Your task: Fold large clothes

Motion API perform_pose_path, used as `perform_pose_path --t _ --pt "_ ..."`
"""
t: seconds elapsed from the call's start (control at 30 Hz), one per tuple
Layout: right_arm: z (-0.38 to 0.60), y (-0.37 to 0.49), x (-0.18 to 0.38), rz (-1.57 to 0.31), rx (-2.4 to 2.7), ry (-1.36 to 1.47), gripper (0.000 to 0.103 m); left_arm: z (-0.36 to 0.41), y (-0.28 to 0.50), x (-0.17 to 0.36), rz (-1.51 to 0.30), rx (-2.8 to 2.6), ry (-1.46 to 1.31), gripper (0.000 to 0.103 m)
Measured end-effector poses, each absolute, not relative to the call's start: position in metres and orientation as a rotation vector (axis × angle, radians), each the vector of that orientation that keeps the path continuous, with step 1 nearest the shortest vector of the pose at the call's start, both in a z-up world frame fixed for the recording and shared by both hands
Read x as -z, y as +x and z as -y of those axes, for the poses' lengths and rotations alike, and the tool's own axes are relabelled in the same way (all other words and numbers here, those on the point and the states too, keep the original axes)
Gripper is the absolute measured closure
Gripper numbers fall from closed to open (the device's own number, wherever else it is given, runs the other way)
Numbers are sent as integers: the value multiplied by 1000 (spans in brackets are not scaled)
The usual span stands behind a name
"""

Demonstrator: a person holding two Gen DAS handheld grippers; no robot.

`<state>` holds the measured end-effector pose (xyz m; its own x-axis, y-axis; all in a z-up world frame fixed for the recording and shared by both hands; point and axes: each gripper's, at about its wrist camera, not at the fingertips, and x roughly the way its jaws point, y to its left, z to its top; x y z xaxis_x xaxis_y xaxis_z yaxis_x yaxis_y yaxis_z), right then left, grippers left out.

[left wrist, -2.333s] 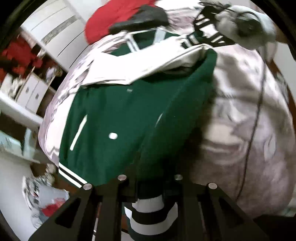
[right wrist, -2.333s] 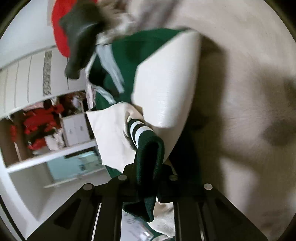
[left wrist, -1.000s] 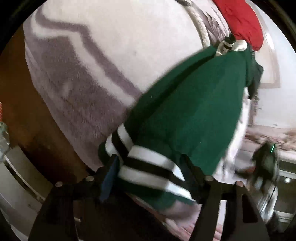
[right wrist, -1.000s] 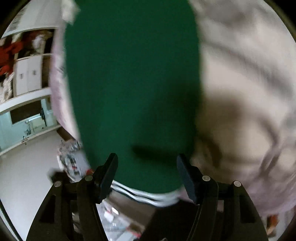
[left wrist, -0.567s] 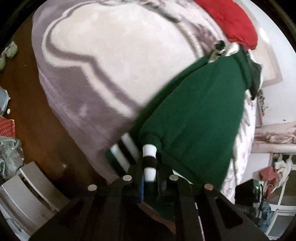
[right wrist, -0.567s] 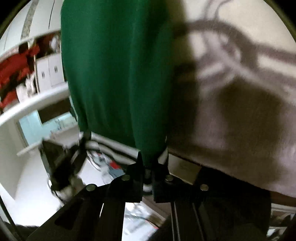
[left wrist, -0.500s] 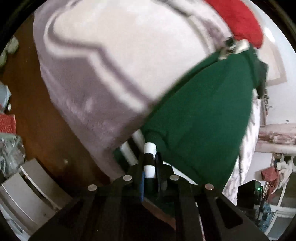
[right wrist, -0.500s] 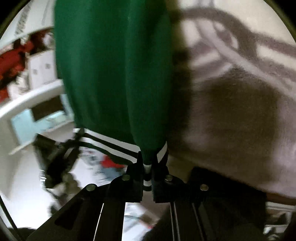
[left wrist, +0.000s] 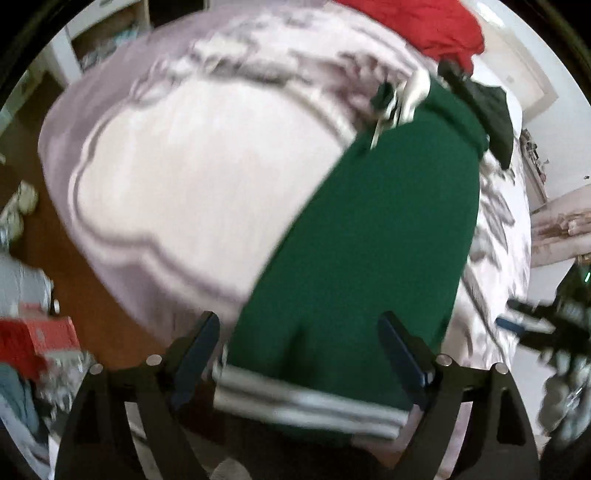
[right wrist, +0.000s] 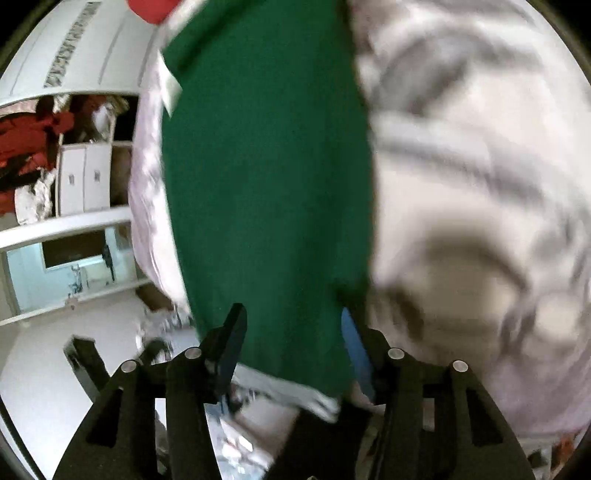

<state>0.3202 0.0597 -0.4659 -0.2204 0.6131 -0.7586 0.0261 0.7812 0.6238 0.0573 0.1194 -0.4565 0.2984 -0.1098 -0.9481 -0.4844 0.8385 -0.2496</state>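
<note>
Bed blanket (left wrist: 192, 177), pale lilac with a grey scroll pattern, covers the bed beneath both my tools. Green jacket (left wrist: 369, 240) lies folded lengthwise on the blanket as a long band, its white-striped hem (left wrist: 306, 402) at the near edge of the bed, its collar end toward a red garment (left wrist: 436, 26) and a dark item (left wrist: 487, 107) at the far end. White cabinet (right wrist: 85, 177) with open compartments stands beside the bed; one compartment holds red fabric (right wrist: 26, 144). My left hand-held gripper (left wrist: 299, 343) is spread wide above the hem, fingers (left wrist: 195, 347) either side of the green band. My right hand-held gripper (right wrist: 291, 332) is likewise spread, straddling the jacket (right wrist: 266, 184); contact cannot be judged through the blur.
</note>
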Motion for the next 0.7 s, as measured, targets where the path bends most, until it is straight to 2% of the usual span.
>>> perform_pose_path --t 0.2,0.4,0.53,0.6,0.7 --pt "-147 477 441 -1570 -593 423 47 -140 137 486 -1228 -221 -529 16" --pt "-263 645 484 -1574 -466 269 48 -171 187 528 -1294 -151 -548 16" --pt "-323 665 559 -1707 -394 209 47 -181 216 543 -1323 -111 -559 16" --pt "-312 668 557 -1717 -405 266 47 -186 233 542 -1322 -84 -595 16" --pt "-273 664 520 -1682 -508 385 46 -189 271 533 -1285 -27 -663 16"
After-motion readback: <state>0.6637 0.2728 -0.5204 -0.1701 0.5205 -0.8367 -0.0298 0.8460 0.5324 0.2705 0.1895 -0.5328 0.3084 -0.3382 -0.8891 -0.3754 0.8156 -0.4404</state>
